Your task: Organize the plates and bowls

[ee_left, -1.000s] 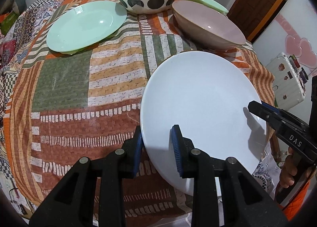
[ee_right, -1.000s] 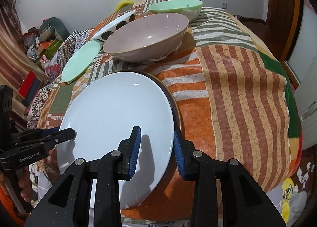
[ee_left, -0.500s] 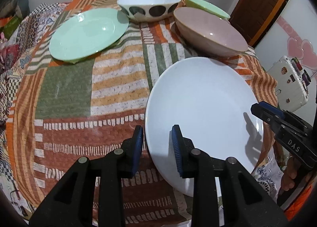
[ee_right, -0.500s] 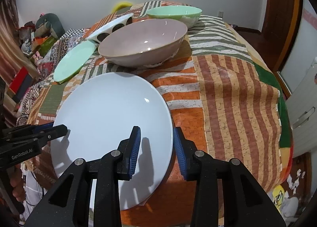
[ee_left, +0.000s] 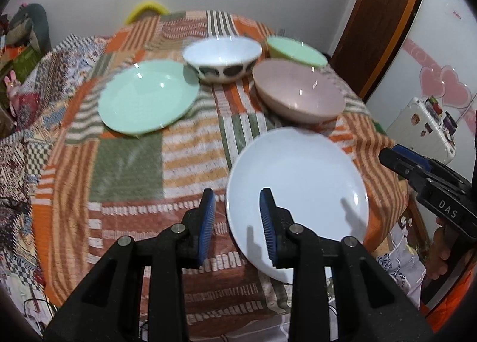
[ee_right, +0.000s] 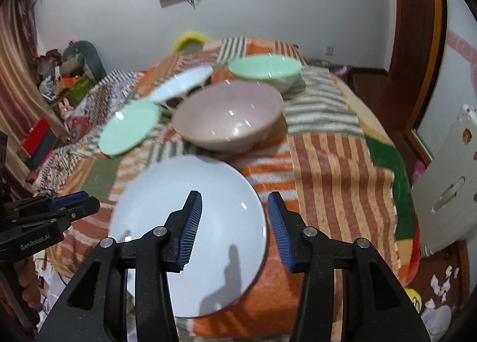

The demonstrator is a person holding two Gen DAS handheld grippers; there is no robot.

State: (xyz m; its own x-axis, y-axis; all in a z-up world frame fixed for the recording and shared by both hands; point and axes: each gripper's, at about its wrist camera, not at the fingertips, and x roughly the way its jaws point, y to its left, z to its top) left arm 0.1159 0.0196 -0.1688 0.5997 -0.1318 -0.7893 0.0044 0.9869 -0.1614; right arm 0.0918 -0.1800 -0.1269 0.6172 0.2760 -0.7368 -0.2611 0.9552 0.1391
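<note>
White plate (ee_left: 296,181) lay between both open tongs: right of left tongs (ee_left: 237,224), left of right tongs (ee_right: 234,227). Neither gripped it.

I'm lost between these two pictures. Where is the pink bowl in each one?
Left wrist view: the pink bowl sits upper right of centre, just behind the white plate.
Right wrist view: the pink bowl is near the middle, again right behind the white plate.
Shared landmark: the green plate lies left of the bowl in both views.
</note>
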